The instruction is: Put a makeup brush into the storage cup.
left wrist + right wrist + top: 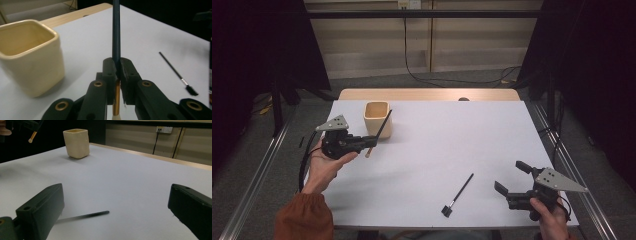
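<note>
Left gripper (371, 143) pinches a brush (379, 132) tight, right beside the cup (377, 118). I should tip the brush upright and lower it slowly inside. Right gripper (510, 178) waits open by the other brush (458, 194).

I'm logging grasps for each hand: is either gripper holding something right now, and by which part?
The left gripper is shut on a brush, clamping its dark handle just above the gold ferrule. The right gripper is open and holds nothing.

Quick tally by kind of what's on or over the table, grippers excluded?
Brushes: 2, one held in the left gripper (brush), one lying on the table
Cups: 1
Total: 3
</note>
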Demonstrator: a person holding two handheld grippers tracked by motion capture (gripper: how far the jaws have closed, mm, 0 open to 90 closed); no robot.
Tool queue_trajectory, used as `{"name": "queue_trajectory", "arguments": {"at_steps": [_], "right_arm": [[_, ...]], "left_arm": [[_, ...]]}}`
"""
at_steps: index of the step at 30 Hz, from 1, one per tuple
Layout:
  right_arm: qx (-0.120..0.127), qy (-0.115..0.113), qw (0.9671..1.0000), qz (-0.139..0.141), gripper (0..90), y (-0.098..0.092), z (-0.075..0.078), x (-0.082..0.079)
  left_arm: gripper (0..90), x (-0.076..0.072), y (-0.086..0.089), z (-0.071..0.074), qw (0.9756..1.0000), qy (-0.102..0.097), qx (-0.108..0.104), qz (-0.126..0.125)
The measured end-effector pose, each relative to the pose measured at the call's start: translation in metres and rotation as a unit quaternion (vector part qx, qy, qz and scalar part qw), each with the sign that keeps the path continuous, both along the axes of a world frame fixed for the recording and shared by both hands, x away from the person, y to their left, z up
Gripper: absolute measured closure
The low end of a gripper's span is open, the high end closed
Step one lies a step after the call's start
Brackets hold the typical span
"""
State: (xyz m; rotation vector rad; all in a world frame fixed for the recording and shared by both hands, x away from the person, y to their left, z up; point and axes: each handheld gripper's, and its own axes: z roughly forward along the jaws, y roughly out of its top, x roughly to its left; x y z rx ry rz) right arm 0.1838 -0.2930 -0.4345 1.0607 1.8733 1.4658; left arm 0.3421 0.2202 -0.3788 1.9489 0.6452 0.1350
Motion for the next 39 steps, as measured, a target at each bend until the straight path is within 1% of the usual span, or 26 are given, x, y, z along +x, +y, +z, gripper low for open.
{"name": "queue_trajectory", "arguments": {"at_steps": [1, 2, 3, 5, 14, 17, 19, 22, 32, 38, 39], "right_arm": [[0.001, -0.001, 1.0000, 0.000, 0.0, 0.000, 0.000, 0.000], [0.001, -0.001, 1.0000, 0.000, 0.0, 0.000, 0.000, 0.000], [0.001, -0.001, 1.0000, -0.001, 0.0, 0.000, 0.000, 0.000], [0.003, 0.000, 1.0000, -0.002, 0.0, 0.000, 0.000, 0.000], [0.002, -0.002, 1.0000, 0.000, 0.0, 0.000, 0.000, 0.000], [0.004, -0.001, 1.0000, 0.000, 0.0, 0.000, 0.000, -0.001], [0.002, -0.001, 1.0000, -0.001, 0.0, 0.000, 0.000, -0.001], [0.002, -0.001, 1.0000, -0.001, 0.0, 0.000, 0.000, -0.001], [0.001, 0.000, 1.0000, 0.000, 0.0, 0.000, 0.000, 0.000], [0.002, 0.000, 1.0000, 0.001, 0.0, 0.000, 0.000, 0.000], [0.003, 0.000, 1.0000, 0.000, 0.0, 0.000, 0.000, 0.000]], "left_arm": [[83.5, -0.001, -0.002, 0.001, 1.0000, -0.002, 0.002, -0.002], [83.5, -0.003, -0.003, 0.001, 1.0000, 0.001, -0.002, -0.008], [83.5, -0.004, -0.005, 0.001, 0.9999, 0.002, -0.001, -0.010], [83.5, -0.007, -0.009, 0.001, 0.9998, 0.004, 0.004, -0.021], [83.5, -0.017, -0.027, 0.005, 0.9990, 0.006, 0.005, -0.043], [83.5, -0.019, -0.034, 0.006, 0.9985, 0.008, 0.009, -0.054], [83.5, -0.020, -0.038, 0.007, 0.9979, 0.014, 0.003, -0.063], [83.5, -0.021, -0.044, 0.007, 0.9971, 0.023, 0.003, -0.072], [83.5, -0.024, -0.064, 0.006, 0.9948, 0.028, 0.020, -0.096], [83.5, -0.025, -0.077, 0.007, 0.9925, 0.033, 0.025, -0.115], [83.5, -0.025, -0.080, 0.007, 0.9922, 0.033, 0.028, -0.117]]}}
